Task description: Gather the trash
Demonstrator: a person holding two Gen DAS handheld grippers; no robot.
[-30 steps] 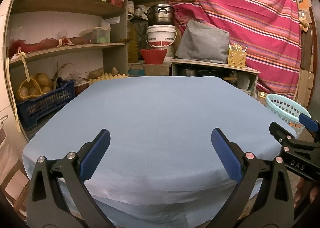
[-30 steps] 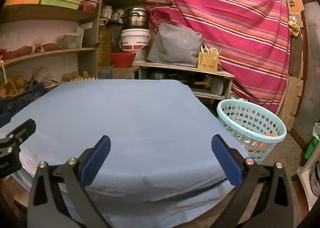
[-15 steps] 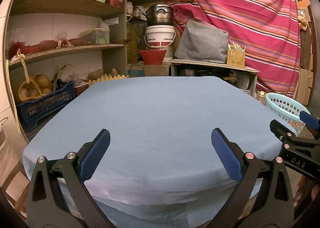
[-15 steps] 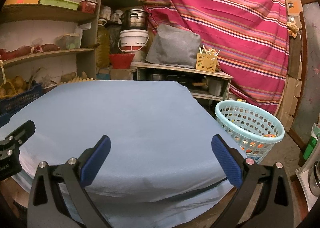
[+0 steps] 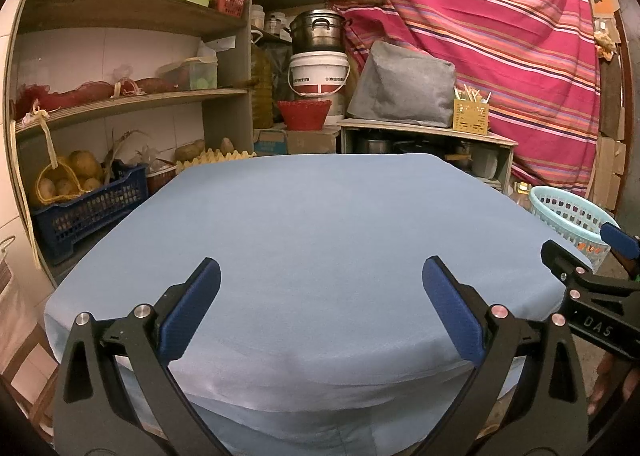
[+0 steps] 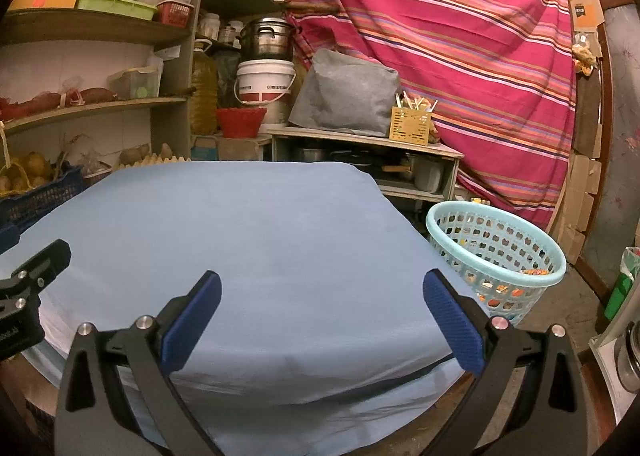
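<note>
A table under a light blue cloth (image 5: 320, 224) (image 6: 256, 232) fills both views; I see no loose trash on it. A pale turquoise perforated basket (image 6: 496, 252) (image 5: 568, 212) stands on the floor off the table's right side, with orange and red scraps showing through its holes. My left gripper (image 5: 320, 296) hangs open over the near edge with nothing between its blue pads. My right gripper (image 6: 320, 304) is open and holds nothing, near the front right corner. Each gripper shows at the edge of the other's view.
Wooden shelves (image 5: 120, 104) with boxes and produce stand at the left, above a dark blue crate (image 5: 80, 212). Behind the table are a white bucket (image 5: 318, 74), a red bowl (image 5: 304, 114) and a low shelf unit (image 5: 424, 136). A striped cloth (image 6: 460, 36) hangs at the back right.
Both views have shifted only slightly; the basket sits a little further left in the right wrist view. Both grippers stay open and hold nothing.
</note>
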